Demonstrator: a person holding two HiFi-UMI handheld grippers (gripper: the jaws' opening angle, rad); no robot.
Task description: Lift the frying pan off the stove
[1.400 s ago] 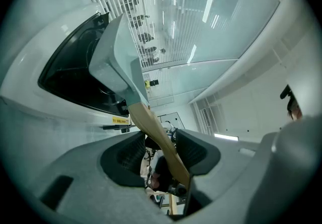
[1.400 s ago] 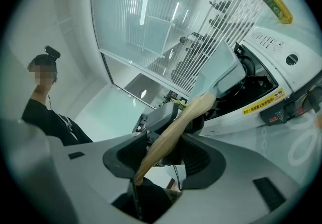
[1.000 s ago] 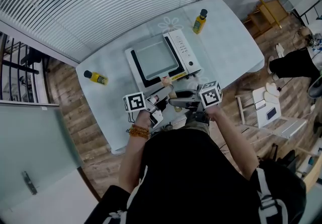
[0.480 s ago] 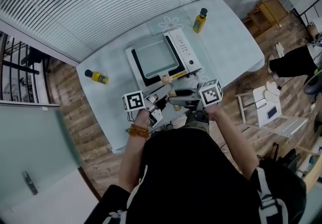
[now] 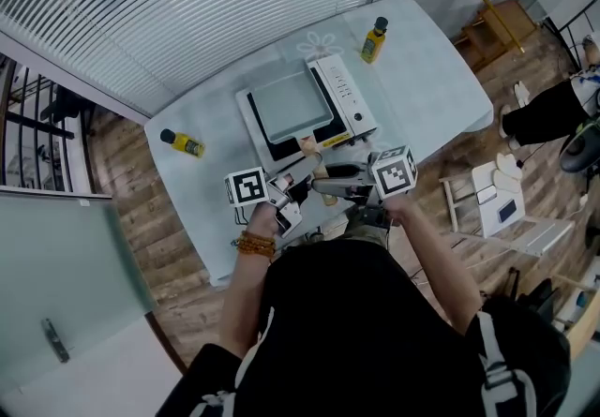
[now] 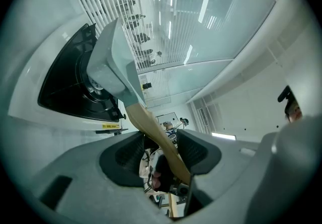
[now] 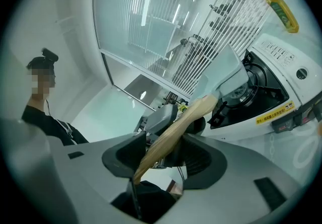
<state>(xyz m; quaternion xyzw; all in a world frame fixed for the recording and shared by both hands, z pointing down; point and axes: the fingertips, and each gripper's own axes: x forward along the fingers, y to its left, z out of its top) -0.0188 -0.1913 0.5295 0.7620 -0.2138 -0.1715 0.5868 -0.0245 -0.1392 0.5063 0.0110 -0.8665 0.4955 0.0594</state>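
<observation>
My left gripper is straddling the tan wooden handle of the pale grey square frying pan; its jaws are standing apart, the wood leaning on one pad and background showing past the other. My right gripper is sitting on the same handle from the opposite side, jaws likewise apart, the wood lying against one pad and, as far as I am seeing, not pinched. The pan is resting on the black top of the white tabletop stove in the middle of the pale table, its handle pointing towards me over the stove's near edge.

I am judging this to be the grasp before the lift; nothing is looking clamped yet. The handle is crossing both pairs of jaws at a slant, so I am wanting to square each wrist to it first, letting both pads meet the wood flat; the two grippers are crowding a short handle, so I am minding that they do not knock together. The pan is probably going to droop at its far end; I am planning a firm hold and a straight, level rise, clearing the burner supports before drawing it away.
</observation>
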